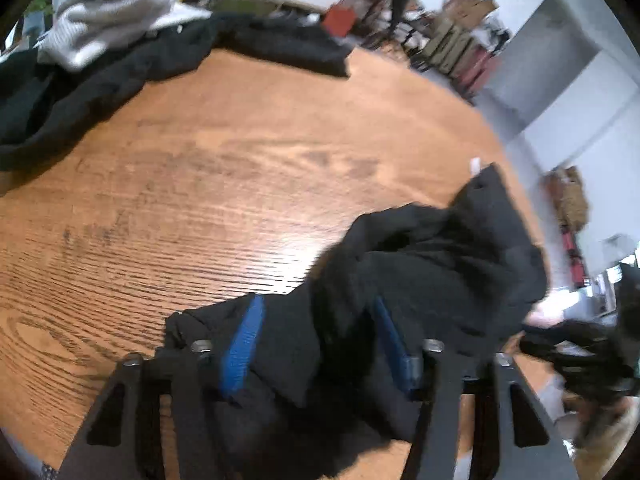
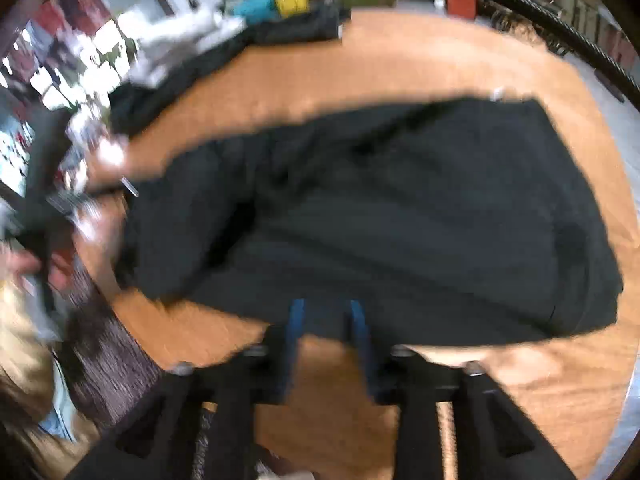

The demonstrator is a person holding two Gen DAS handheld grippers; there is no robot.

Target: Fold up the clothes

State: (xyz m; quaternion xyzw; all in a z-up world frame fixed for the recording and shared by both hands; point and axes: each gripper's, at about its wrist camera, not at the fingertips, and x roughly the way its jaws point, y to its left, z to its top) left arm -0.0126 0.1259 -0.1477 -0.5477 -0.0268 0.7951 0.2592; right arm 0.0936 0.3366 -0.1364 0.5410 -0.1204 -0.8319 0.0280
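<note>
Wooden round table, cluttered room behind. Black garment: spread at near edge, long axis left to right. Right gripper: jaws apart, astride its near hem, nearest. Left gripper: parted jaws, cloth bunched between; grip uncertain.

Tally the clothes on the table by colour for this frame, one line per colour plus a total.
Black: 2, the black garment being handled and a black pile at the far edge, whose piece count cannot be told
Grey-white: 1, a folded grey-white garment resting on that pile
Total: 3
</note>
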